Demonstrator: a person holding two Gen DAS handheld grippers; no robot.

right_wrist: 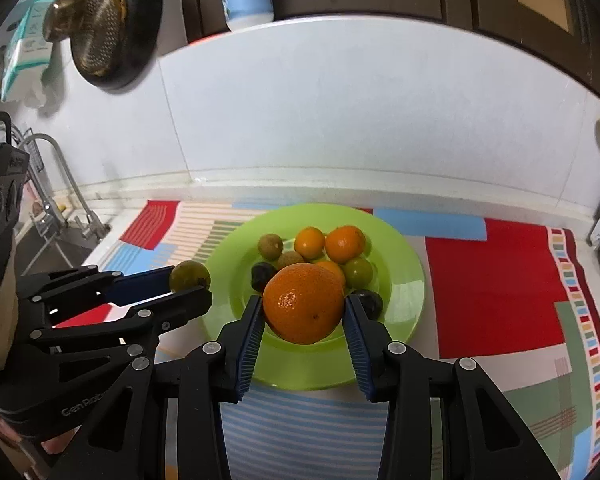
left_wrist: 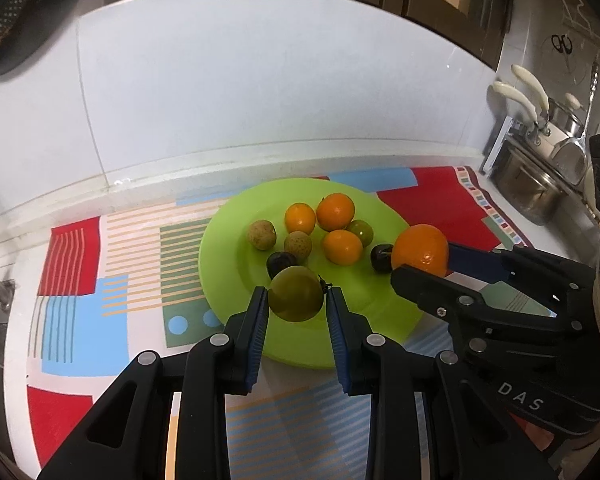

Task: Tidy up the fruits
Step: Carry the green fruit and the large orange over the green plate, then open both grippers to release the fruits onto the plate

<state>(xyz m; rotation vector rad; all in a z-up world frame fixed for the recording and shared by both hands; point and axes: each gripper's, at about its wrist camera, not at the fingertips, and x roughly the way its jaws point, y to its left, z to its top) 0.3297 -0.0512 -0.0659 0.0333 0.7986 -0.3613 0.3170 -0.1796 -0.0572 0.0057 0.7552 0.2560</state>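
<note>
A lime-green plate [left_wrist: 236, 280] [right_wrist: 400, 276] on a patterned mat holds several small fruits: oranges [left_wrist: 335, 211], brown longans [left_wrist: 261, 234], a green fruit [left_wrist: 361, 232] and dark plums [left_wrist: 381, 257]. My left gripper [left_wrist: 297, 300] is shut on a green plum [left_wrist: 296, 294] above the plate's near part; it shows at the left in the right wrist view [right_wrist: 189, 276]. My right gripper [right_wrist: 303, 310] is shut on a big orange [right_wrist: 303, 308] over the plate's front; in the left wrist view the orange [left_wrist: 420, 249] is at the plate's right rim.
The colourful mat [right_wrist: 496, 292] covers a white counter by a tiled wall. A sink with a faucet [right_wrist: 56, 184] lies to the left. Pots and pans [left_wrist: 540, 168] stand to the right. A dark pan [right_wrist: 108, 28] hangs on the wall.
</note>
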